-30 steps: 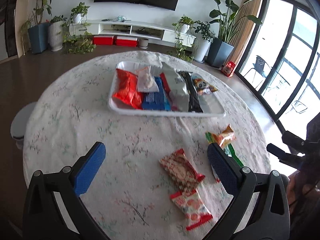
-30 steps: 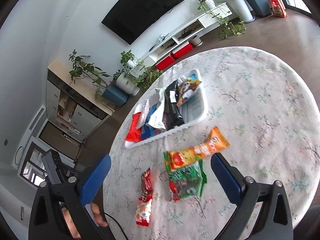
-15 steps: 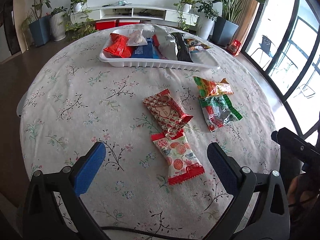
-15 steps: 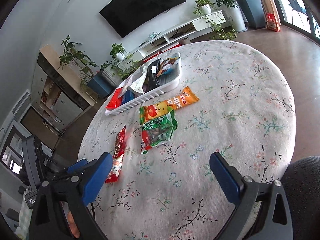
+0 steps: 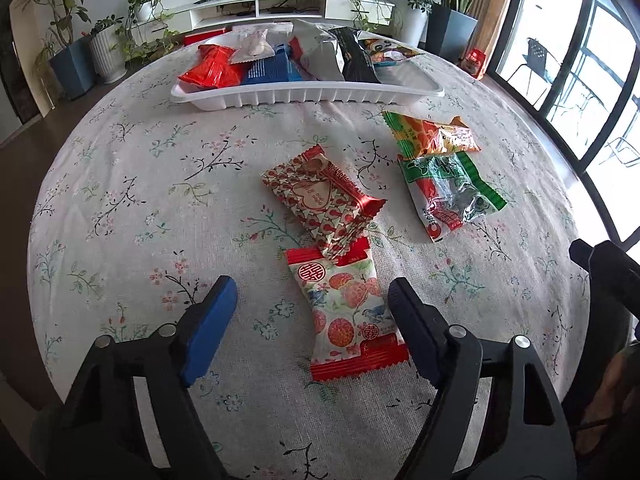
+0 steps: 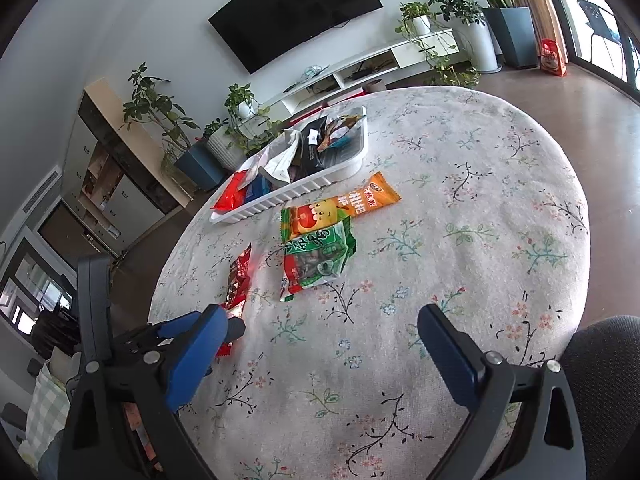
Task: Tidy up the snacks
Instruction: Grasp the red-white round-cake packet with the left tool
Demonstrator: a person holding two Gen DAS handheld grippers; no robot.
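Left wrist view: the left gripper [image 5: 310, 294] is low over the table [image 5: 120, 200], jaws wide apart, holding nothing. Between its fingers lies the fruit-print pack [image 5: 346, 310], flat on the cloth, long axis running near to far, its near red seam just beside the right finger [image 5: 412, 330]. Its far end is overlapped by the heart-print pack [image 5: 320, 200], whose long axis runs diagonally, far-left to near-right. To the right, well apart from these, lies the green pack [image 5: 450, 194], long axis also diagonal; its far end touches the orange pack [image 5: 430, 136], which lies crosswise. Beyond all four stands the white tray [image 5: 308, 94], long axis left to right, stacked with red, blue, white and black packets.

Right wrist view: the right gripper [image 6: 322, 346] hovers above the table edge, jaws wide apart, empty. The left gripper's finger shows just behind its left finger. The green pack [image 6: 316, 260] lies ahead; the orange pack [image 6: 340, 208] sits between it and the tray [image 6: 288, 196], pointing far-right.
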